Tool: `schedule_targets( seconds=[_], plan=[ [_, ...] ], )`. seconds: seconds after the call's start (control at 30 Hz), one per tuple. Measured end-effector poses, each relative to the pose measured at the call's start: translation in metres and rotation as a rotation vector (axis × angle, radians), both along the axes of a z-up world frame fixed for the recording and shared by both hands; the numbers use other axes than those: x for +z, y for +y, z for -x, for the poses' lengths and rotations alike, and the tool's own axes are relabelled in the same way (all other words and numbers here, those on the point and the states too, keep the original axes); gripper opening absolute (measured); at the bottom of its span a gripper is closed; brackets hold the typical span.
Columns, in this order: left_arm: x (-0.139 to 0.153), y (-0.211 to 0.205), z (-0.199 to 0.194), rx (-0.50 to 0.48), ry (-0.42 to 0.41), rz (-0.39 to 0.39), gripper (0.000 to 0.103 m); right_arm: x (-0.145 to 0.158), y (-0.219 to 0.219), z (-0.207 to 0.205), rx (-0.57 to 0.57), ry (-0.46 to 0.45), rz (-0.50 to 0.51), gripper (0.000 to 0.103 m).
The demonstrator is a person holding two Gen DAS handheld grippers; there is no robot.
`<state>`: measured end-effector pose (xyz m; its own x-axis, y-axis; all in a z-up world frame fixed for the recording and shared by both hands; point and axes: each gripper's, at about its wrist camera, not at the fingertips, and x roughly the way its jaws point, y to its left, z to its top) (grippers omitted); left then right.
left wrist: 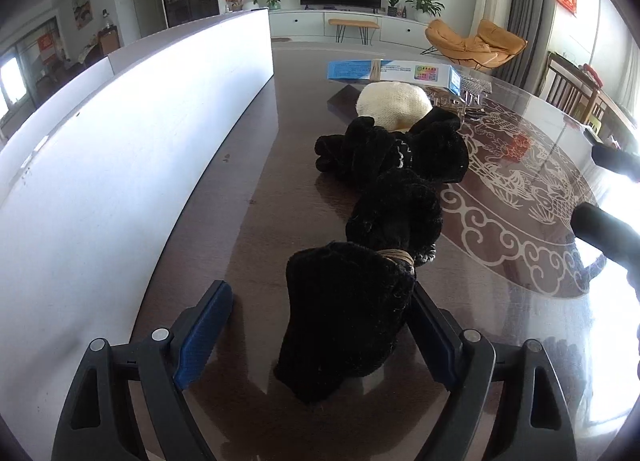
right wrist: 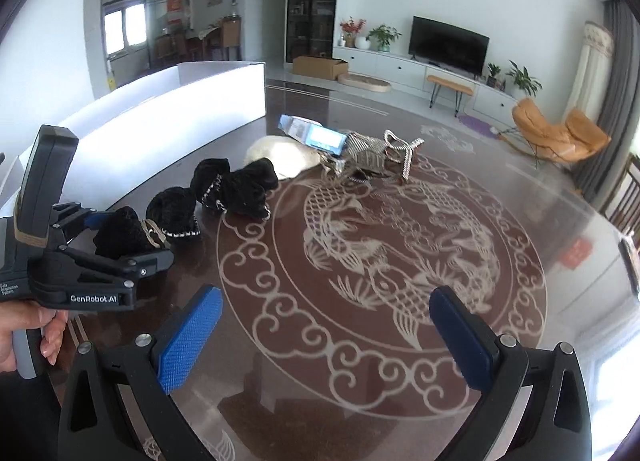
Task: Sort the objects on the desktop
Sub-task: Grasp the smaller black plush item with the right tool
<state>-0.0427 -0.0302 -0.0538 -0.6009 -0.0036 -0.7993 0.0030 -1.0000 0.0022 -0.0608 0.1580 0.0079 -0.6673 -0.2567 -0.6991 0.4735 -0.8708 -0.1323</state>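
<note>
Glossy carp-patterned table (right wrist: 400,245) in a living room; both grippers' jaws spread, gripping nothing

"GenRobot.AI" on left hand-held gripper (right wrist: 120,237)

My table (right wrist: 400,389) is dark glass with a fish pattern. On it lie black socks (left wrist: 384,165), a cream bundle (left wrist: 394,103), a blue box (left wrist: 390,71) and a silver rack (right wrist: 376,155).

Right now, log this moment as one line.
left gripper: open around black fuzzy tied bundle | right gripper: open, empty | dark glass-topped table
</note>
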Motion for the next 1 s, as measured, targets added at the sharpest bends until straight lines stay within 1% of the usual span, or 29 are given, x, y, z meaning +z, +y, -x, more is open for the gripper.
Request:
schedule_targets(
  seconds=[0.07, 0.13, 0.27, 0.4, 0.53, 0.6, 0.73, 0.77, 0.8, 0.83, 0.87, 0.93, 1.0],
  plan=[
    [0.001, -0.008, -0.001, 0.033, 0.006, -0.023, 0.086, 0.002, -0.028, 0.021, 0.06, -0.008, -0.067, 0.103],
    [0.002, -0.011, -0.002, 0.032, 0.011, -0.046, 0.088, -0.002, -0.05, 0.041, 0.089, -0.045, -0.122, 0.103],
    [0.001, -0.007, -0.001, 0.021, 0.001, -0.026, 0.091, -0.009, -0.07, 0.057, 0.138, -0.095, -0.139, 0.103],
    [0.001, -0.004, 0.0, 0.015, -0.004, -0.018, 0.094, -0.011, -0.082, 0.063, 0.203, -0.097, -0.174, 0.103],
    [0.001, -0.005, 0.001, 0.015, -0.002, -0.025, 0.094, -0.019, -0.096, 0.075, 0.21, -0.106, -0.243, 0.103],
    [0.001, -0.005, 0.001, 0.016, -0.001, -0.03, 0.094, -0.021, -0.107, 0.079, 0.228, -0.087, -0.262, 0.101],
    [0.001, -0.005, 0.002, 0.014, 0.001, -0.031, 0.094, -0.027, -0.134, 0.083, 0.327, -0.071, -0.283, 0.097],
    [0.001, -0.005, 0.001, 0.014, 0.001, -0.032, 0.094, -0.031, -0.139, 0.086, 0.347, -0.089, -0.29, 0.091],
    [0.001, -0.006, 0.002, 0.013, 0.002, -0.035, 0.094, -0.037, -0.143, 0.091, 0.355, -0.126, -0.291, 0.08],
    [0.001, -0.006, 0.002, 0.013, 0.003, -0.037, 0.094, -0.043, -0.143, 0.097, 0.355, -0.173, -0.281, 0.075],
    [0.001, -0.006, 0.001, 0.013, 0.004, -0.04, 0.094, -0.046, -0.142, 0.1, 0.35, -0.198, -0.265, 0.072],
    [0.002, -0.006, 0.002, 0.012, 0.004, -0.043, 0.094, -0.048, -0.137, 0.103, 0.331, -0.219, -0.231, 0.068],
    [0.002, -0.006, 0.002, 0.011, 0.004, -0.043, 0.095, -0.05, -0.124, 0.104, 0.281, -0.27, -0.189, 0.049]
  ],
)
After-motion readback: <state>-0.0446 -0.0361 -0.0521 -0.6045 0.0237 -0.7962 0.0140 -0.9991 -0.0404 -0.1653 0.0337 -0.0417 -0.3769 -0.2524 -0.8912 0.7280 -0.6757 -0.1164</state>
